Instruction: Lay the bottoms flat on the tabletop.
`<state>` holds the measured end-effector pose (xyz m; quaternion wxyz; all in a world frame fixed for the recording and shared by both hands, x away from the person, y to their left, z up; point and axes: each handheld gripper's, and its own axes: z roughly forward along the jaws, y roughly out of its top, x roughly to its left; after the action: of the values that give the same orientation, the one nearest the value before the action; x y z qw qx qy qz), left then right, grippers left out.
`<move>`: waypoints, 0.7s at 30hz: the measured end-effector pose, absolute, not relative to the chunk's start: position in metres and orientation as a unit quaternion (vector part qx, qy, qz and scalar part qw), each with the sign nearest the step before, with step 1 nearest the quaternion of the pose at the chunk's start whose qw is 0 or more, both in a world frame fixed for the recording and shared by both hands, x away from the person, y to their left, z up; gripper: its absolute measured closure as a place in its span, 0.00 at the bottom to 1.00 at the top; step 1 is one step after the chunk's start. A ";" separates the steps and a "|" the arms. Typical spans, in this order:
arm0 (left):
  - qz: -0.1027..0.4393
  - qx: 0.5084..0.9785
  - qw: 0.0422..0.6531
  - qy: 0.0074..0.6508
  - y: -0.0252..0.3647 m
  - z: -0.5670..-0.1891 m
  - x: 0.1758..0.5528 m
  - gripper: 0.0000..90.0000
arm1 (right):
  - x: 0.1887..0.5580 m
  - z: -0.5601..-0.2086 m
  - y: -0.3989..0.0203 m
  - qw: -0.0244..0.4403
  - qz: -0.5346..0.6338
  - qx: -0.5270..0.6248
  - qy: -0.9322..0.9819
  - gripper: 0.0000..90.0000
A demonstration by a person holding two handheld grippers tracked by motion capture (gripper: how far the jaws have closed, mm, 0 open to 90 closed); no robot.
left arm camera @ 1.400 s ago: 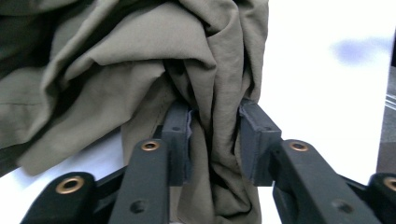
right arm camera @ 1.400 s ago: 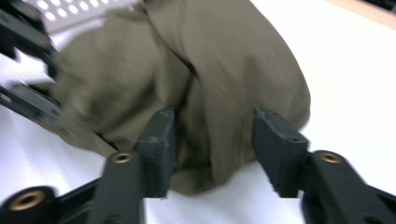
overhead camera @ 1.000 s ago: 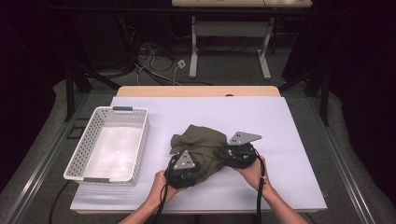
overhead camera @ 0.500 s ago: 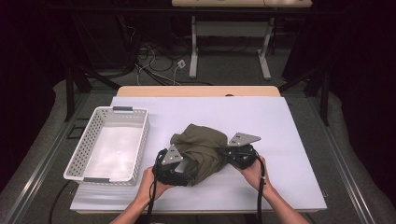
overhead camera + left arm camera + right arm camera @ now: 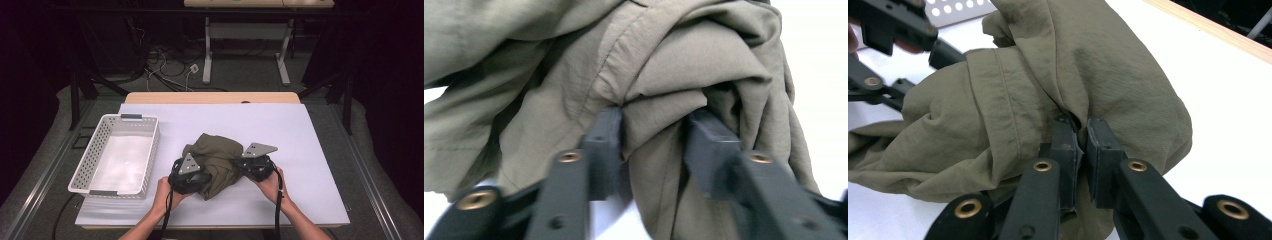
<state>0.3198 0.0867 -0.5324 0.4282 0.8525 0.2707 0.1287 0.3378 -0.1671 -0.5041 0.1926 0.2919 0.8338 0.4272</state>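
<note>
Holding one black two-jaw gripper in each hand, we work at the near edge of the flat white table top (image 5: 310, 150), with our forearms coming in from below. Our left gripper (image 5: 651, 135) has its jaws partly spread, and a thick fold of the crumpled olive-green cloth garment (image 5: 215, 160) sits between them; the fabric touches both inner faces. In the high view this left gripper (image 5: 197, 175) is at the left side of the garment, with our left hand (image 5: 165, 192) behind it. Our right gripper (image 5: 1079, 137) has its jaws pressed almost together on a thin pinch of the same cloth, at the right side of the bundle, where the high view shows the right gripper (image 5: 245, 166) too. The garment lies bunched on the table between both grippers, a little nearer than the middle. Farther left, well apart from the cloth, stands the white perforated plastic basket (image 5: 92, 150). Beyond the table we see a dark floor with cables (image 5: 165, 65).
</note>
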 end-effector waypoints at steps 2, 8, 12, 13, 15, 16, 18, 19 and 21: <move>0.126 0.852 0.431 0.268 0.087 -0.533 0.320 0.77 | 0.337 -0.504 -0.167 0.193 0.428 0.293 0.833 0.94; 0.135 0.852 0.430 0.267 0.089 -0.532 0.319 0.91 | 0.336 -0.502 -0.169 0.200 0.421 0.289 0.836 0.95; 0.139 0.852 0.429 0.266 0.092 -0.528 0.319 0.93 | 0.336 -0.501 -0.172 0.205 0.420 0.291 0.835 0.95; 0.143 0.848 0.434 0.268 0.092 -0.528 0.318 0.93 | 0.336 -0.500 -0.173 0.207 0.419 0.291 0.835 0.96; 0.143 0.847 0.436 0.270 0.094 -0.527 0.317 0.94 | 0.336 -0.500 -0.176 0.207 0.418 0.293 0.835 0.96; 0.146 0.847 0.434 0.268 0.095 -0.525 0.317 0.94 | 0.337 -0.500 -0.177 0.206 0.419 0.296 0.833 0.96; 0.149 0.845 0.437 0.269 0.096 -0.524 0.316 0.94 | 0.337 -0.500 -0.179 0.208 0.418 0.300 0.832 0.96; 0.149 0.845 0.437 0.271 0.097 -0.523 0.316 0.94 | 0.338 -0.499 -0.180 0.210 0.417 0.299 0.832 0.96; 0.150 0.844 0.438 0.271 0.098 -0.522 0.315 0.94 | 0.337 -0.499 -0.183 0.214 0.415 0.304 0.831 0.96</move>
<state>0.3147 0.0981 -0.5219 0.4382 0.8439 0.2705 0.1503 0.3374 -0.1825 -0.4986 0.2135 0.3038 0.8307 0.4148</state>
